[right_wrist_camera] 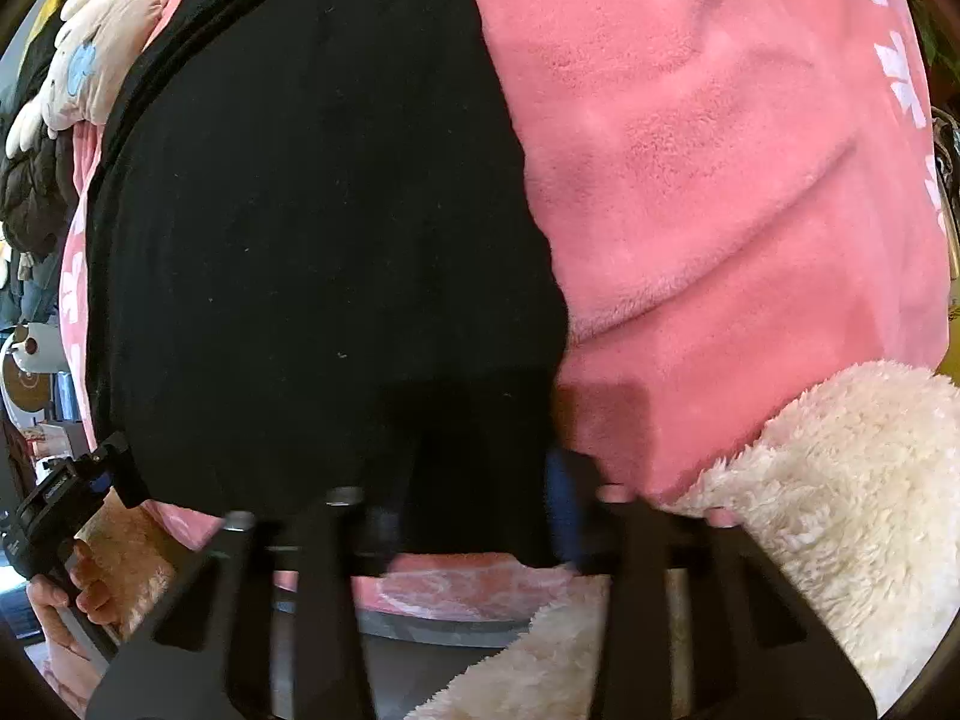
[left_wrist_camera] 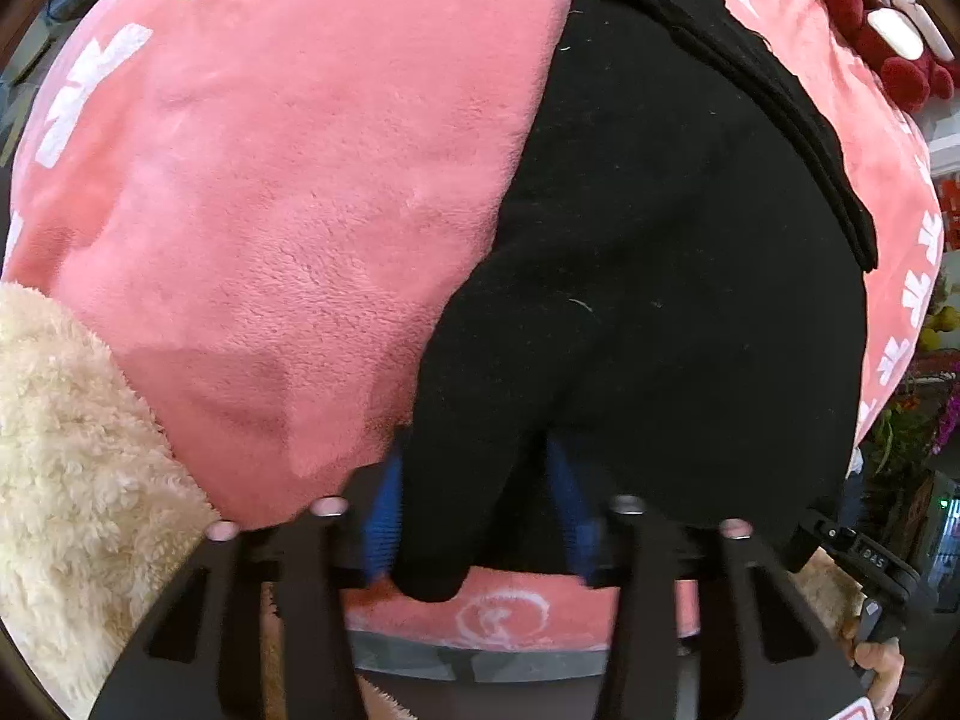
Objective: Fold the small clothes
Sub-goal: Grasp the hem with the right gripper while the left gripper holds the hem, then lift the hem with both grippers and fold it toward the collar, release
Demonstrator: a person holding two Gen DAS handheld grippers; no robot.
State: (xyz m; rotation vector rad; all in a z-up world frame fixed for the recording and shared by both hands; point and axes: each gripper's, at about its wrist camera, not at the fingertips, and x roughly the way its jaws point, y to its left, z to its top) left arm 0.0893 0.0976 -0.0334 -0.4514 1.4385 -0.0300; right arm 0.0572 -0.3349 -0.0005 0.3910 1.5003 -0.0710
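A black garment [left_wrist_camera: 660, 240] lies spread on a pink fleece blanket [left_wrist_camera: 288, 192]. In the left wrist view its near corner hangs down between my left gripper's [left_wrist_camera: 474, 516] blue-padded fingers [left_wrist_camera: 384, 516]; the jaws stand apart around the cloth, and I cannot tell whether they pinch it. In the right wrist view the garment [right_wrist_camera: 312, 228] covers the left half of the blanket [right_wrist_camera: 720, 180]. My right gripper [right_wrist_camera: 474, 510] has its fingers [right_wrist_camera: 561, 498] at the garment's near edge, blurred, grip unclear. The other gripper shows at each view's edge, in the left wrist view [left_wrist_camera: 864, 558] and the right wrist view [right_wrist_camera: 66, 504].
A cream fluffy textile [left_wrist_camera: 78, 480] lies at the blanket's near side, also in the right wrist view [right_wrist_camera: 828, 510]. A dark red plush toy [left_wrist_camera: 888, 42] sits at the far corner. A beige plush [right_wrist_camera: 102, 48] lies beyond the garment. The blanket's front edge drops off below the grippers.
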